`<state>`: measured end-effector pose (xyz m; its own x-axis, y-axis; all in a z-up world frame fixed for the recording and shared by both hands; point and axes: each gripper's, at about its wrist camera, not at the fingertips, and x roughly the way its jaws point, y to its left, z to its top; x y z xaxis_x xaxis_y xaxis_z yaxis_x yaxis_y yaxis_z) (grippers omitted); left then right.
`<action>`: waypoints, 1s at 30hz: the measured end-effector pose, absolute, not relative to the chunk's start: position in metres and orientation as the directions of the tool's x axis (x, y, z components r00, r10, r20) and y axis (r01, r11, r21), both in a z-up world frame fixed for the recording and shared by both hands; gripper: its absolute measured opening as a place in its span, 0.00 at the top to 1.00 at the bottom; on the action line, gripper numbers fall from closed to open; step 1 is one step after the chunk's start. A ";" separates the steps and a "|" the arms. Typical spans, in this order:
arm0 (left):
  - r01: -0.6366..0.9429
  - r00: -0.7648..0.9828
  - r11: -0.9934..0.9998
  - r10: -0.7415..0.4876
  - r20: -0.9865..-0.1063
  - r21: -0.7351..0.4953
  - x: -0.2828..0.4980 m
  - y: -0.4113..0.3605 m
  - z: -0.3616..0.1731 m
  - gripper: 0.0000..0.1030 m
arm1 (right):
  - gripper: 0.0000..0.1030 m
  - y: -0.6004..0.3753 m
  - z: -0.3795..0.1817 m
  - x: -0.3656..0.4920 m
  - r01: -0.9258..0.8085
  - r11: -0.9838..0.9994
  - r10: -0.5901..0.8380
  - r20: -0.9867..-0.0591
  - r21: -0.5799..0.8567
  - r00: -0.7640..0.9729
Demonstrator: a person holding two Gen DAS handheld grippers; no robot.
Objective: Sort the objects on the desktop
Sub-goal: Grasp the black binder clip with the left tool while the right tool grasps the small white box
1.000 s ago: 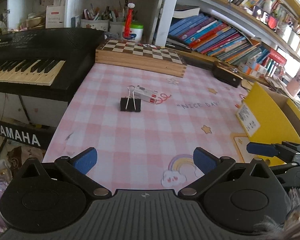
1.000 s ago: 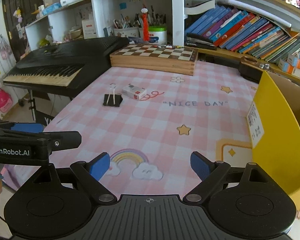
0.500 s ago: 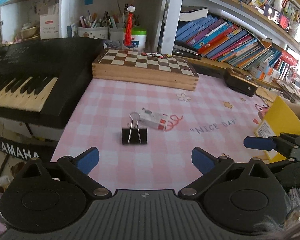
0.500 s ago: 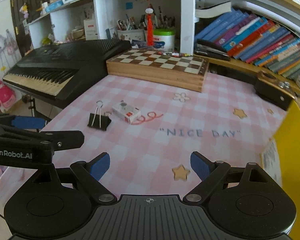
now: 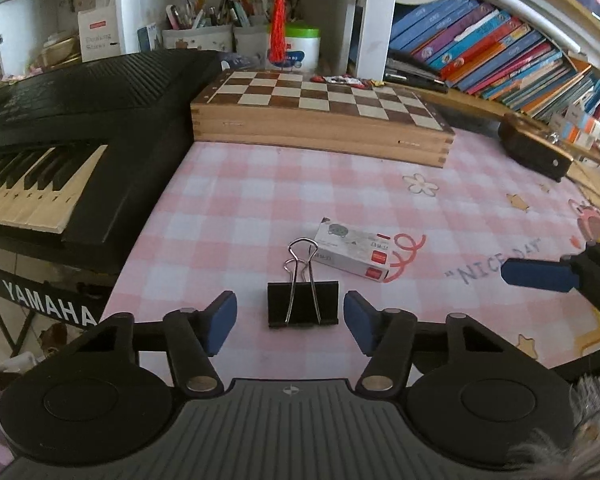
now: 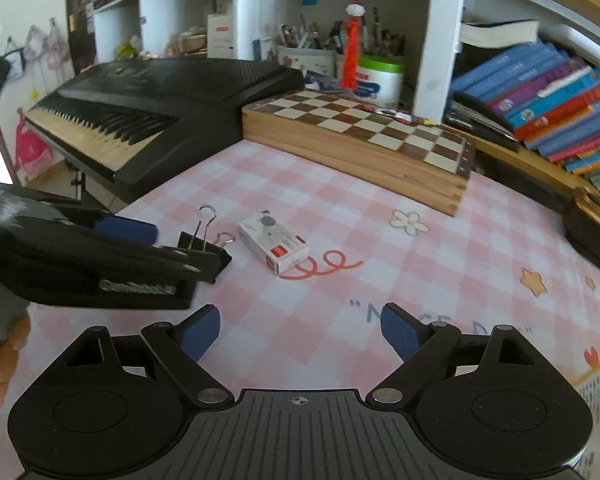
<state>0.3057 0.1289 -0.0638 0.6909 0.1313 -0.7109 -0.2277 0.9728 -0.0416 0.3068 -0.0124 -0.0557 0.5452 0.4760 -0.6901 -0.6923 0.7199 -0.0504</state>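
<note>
Your left hand-held gripper [image 5: 290, 316], just narrowed, brackets the binder clip [image 5: 302, 309] without contact. Its wire handles at 12 o'clock may snag; right hand-held gripper [image 6: 300, 330] wide, empty.

The left gripper [image 5: 290, 318] points down at a slant, its jaws just narrowed but not yet pressing; a binder clip [image 5: 303, 309] sits between its blue fingertips [image 5: 220, 322], with a gap either side. The right gripper [image 6: 300, 334], beside it to the right, also slants down, jaws spread wide with nothing between them.
</note>
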 end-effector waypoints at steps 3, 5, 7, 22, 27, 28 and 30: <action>-0.231 0.687 0.973 0.146 -0.712 -0.023 0.311 0.127 -0.068 0.51 | 0.13 -0.007 -0.059 0.309 -0.711 0.699 0.478 -0.693 -0.071 0.539; -0.223 0.688 0.975 0.144 -0.711 -0.019 0.313 0.126 -0.070 0.62 | 0.13 -0.004 -0.062 0.311 -0.724 0.685 0.484 -0.693 -0.079 0.534; -0.217 0.691 0.976 0.148 -0.708 -0.007 0.313 0.126 -0.069 0.63 | 0.13 0.000 -0.064 0.313 -0.736 0.671 0.491 -0.690 -0.089 0.531; -0.355 0.727 0.929 0.202 -0.656 -0.107 0.232 0.172 -0.021 0.63 | 0.17 0.031 -0.076 0.356 -0.756 0.654 0.578 -0.648 0.005 0.496; -0.369 0.727 0.918 0.189 -0.660 -0.144 0.216 0.167 -0.018 0.63 | 0.31 0.039 -0.083 0.367 -0.768 0.640 0.574 -0.670 0.009 0.471; -0.368 0.729 0.918 0.185 -0.659 -0.148 0.214 0.166 -0.018 0.63 | 0.33 0.039 -0.083 0.368 -0.771 0.637 0.583 -0.670 0.025 0.460; -0.361 0.734 0.919 0.175 -0.656 -0.159 0.212 0.164 -0.017 0.63 | 0.55 0.040 -0.080 0.366 -0.782 0.623 0.589 -0.672 0.025 0.448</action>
<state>0.2121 0.1642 -0.0171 0.7340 0.1748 -0.6563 -0.3609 0.9190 -0.1589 0.3659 0.0395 -0.0804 0.4482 0.5893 -0.6723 -0.7816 0.6233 0.0253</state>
